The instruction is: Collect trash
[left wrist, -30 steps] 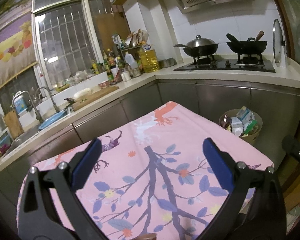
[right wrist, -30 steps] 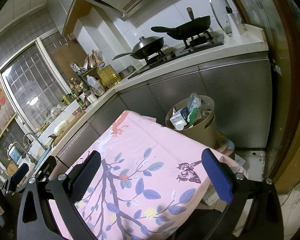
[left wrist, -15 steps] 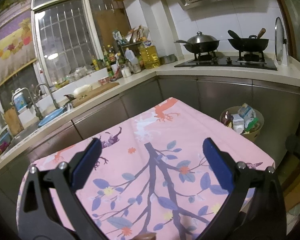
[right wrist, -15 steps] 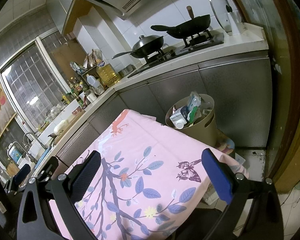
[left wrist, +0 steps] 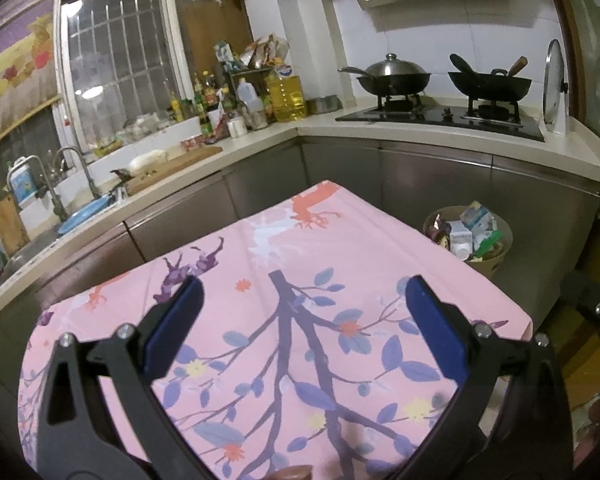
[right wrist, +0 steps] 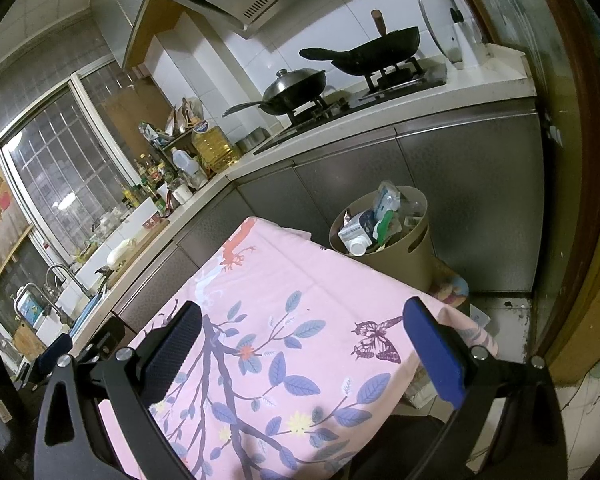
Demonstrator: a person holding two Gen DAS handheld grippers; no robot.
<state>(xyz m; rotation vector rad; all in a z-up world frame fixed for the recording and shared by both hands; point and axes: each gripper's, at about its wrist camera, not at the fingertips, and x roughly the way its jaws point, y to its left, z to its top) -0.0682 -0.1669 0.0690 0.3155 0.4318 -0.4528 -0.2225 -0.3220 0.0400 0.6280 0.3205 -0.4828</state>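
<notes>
A beige trash bin (left wrist: pixel 496 264) full of cartons and wrappers stands on the floor past the table's far right corner; it also shows in the right wrist view (right wrist: pixel 404 256). My left gripper (left wrist: pixel 300 320) is open and empty above the pink floral tablecloth (left wrist: pixel 300 248). My right gripper (right wrist: pixel 304 344) is open and empty above the same cloth (right wrist: pixel 284 280), nearer the bin. No loose trash shows on the cloth.
Steel cabinets and a white counter (left wrist: pixel 460 136) wrap around behind the table. Two woks sit on the stove (left wrist: pixel 440 114). Bottles (left wrist: pixel 236 100) crowd the corner, with a sink (left wrist: pixel 80 212) to the left. A doorframe (right wrist: pixel 588 160) stands at the right.
The left gripper has tilted and drawn back slightly, so the counter looks lower and farther. The right gripper has barely moved. Both stay open and empty.
</notes>
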